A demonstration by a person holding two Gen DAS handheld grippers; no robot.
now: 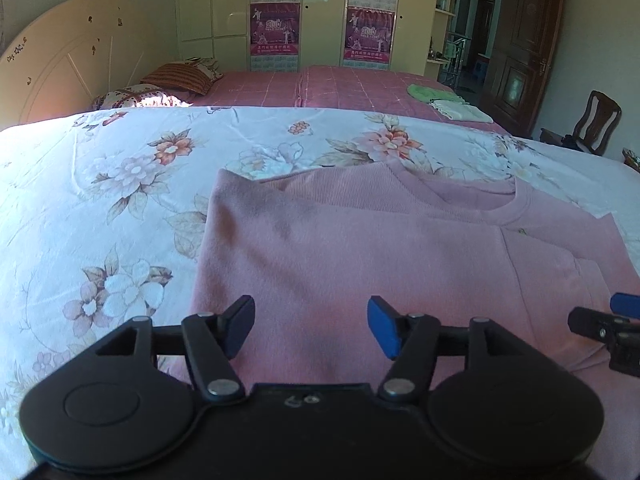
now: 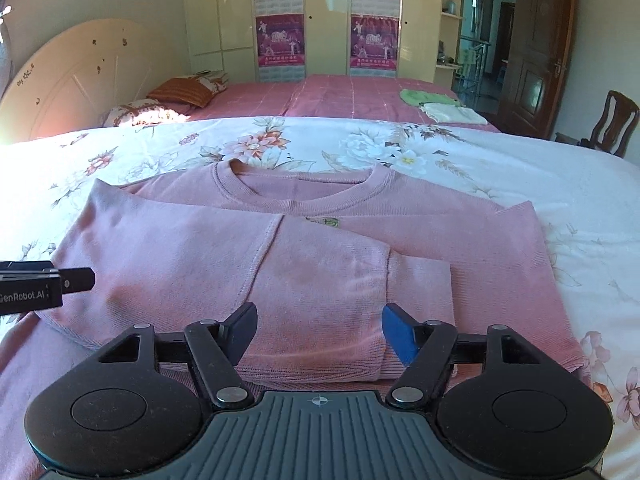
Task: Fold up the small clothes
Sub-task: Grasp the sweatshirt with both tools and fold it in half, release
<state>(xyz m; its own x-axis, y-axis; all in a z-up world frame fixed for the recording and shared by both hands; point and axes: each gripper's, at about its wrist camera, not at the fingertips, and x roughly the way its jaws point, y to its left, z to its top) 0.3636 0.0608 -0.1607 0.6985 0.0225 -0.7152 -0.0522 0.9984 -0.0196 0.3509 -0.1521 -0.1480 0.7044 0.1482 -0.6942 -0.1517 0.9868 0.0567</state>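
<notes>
A pink long-sleeved top (image 1: 360, 256) lies flat on the floral bedsheet (image 1: 120, 184), neckline away from me. Its left side and sleeve are folded across the front (image 2: 224, 264), and the cuff (image 2: 420, 300) lies near the right side. My left gripper (image 1: 311, 326) is open and empty, just above the top's near left part. My right gripper (image 2: 319, 330) is open and empty, over the folded sleeve near the hem. Each gripper shows at the edge of the other's view: the right one in the left wrist view (image 1: 616, 320), the left one in the right wrist view (image 2: 44, 284).
A second bed with a pink checked cover (image 2: 340, 96) stands behind, with pillows (image 2: 180, 92) at its left and folded green and white cloths (image 2: 440, 106) at its right. A wardrobe (image 2: 328, 20), a brown door (image 2: 536, 52) and a wooden chair (image 2: 612, 124) lie beyond.
</notes>
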